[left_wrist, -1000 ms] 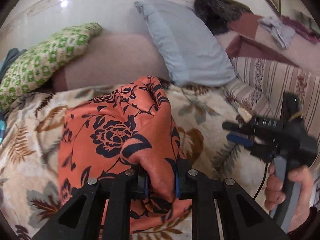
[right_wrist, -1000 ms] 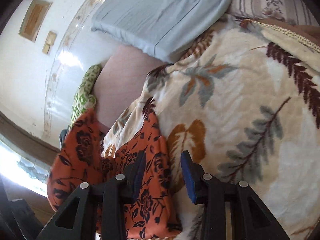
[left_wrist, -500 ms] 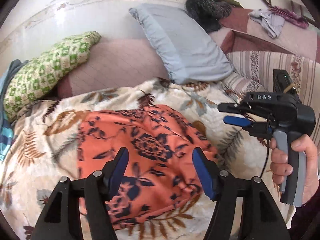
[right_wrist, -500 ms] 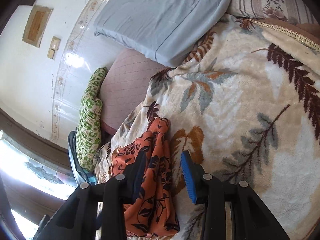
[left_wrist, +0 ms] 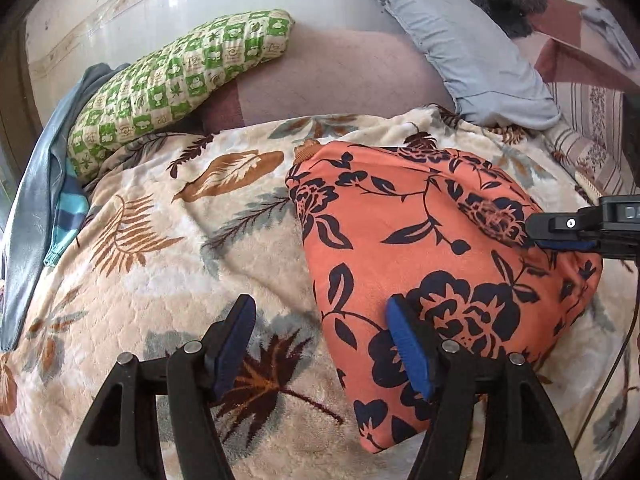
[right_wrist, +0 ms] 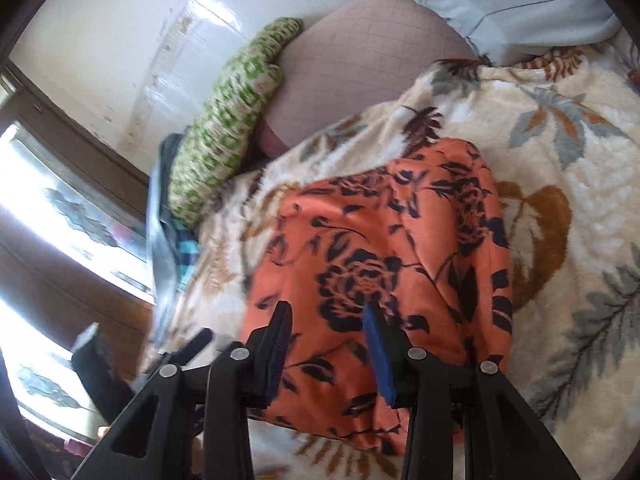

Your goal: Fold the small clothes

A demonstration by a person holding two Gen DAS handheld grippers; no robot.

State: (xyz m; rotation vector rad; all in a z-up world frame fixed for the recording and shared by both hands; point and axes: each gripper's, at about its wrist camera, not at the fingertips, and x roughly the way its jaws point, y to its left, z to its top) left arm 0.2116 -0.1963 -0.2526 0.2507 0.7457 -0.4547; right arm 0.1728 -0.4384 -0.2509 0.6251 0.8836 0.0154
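An orange garment with black flowers (left_wrist: 420, 240) lies folded on a cream leaf-print blanket (left_wrist: 160, 248). It also shows in the right wrist view (right_wrist: 380, 248). My left gripper (left_wrist: 320, 332) is open and empty; its right finger (left_wrist: 408, 344) rests over the garment's near left edge. My right gripper (right_wrist: 326, 348) is open above the garment's near part. In the left wrist view its tips (left_wrist: 540, 232) reach in from the right over the garment's right side.
A green checked pillow (left_wrist: 172, 84) and a grey-blue cloth (left_wrist: 36, 184) lie at the back left. A light blue pillow (left_wrist: 472, 52) leans at the back right against a striped cushion (left_wrist: 584, 148). A window (right_wrist: 44, 216) is at the left.
My left gripper let go of the garment, opened and moved left. The garment dropped flat onto the blanket. My right gripper moved in over the garment.
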